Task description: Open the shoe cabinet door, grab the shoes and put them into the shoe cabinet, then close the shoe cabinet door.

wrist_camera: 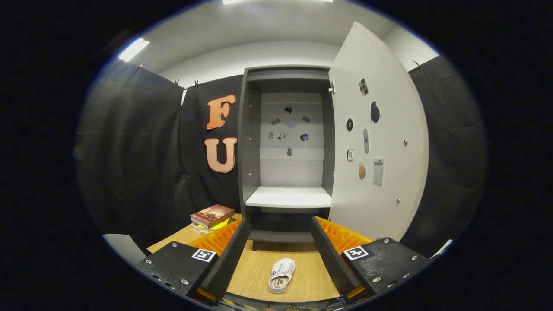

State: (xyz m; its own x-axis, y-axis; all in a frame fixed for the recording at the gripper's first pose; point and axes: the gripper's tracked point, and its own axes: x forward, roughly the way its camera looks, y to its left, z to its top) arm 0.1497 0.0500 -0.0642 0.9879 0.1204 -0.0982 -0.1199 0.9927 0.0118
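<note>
1. Between the fingers of my tool [281,242], low on the counter [259,268], lies the shoe [281,274], not touched.
2. Fingers stand wide apart and hold nothing, ready to straddle it.
3. Beyond, the cabinet door [380,142] hangs open, so the shelf [288,197] can receive it.

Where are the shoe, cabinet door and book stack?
shoe [281,275], gripper view, insole.
cabinet door [384,207], gripper view, bare lower inner face.
book stack [212,215], gripper view, top cover.

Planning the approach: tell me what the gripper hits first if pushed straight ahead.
Probably nothing soon: the open gripper points into the open cabinet, above the shoe lying between its fingers. Depth is unclear.
</note>
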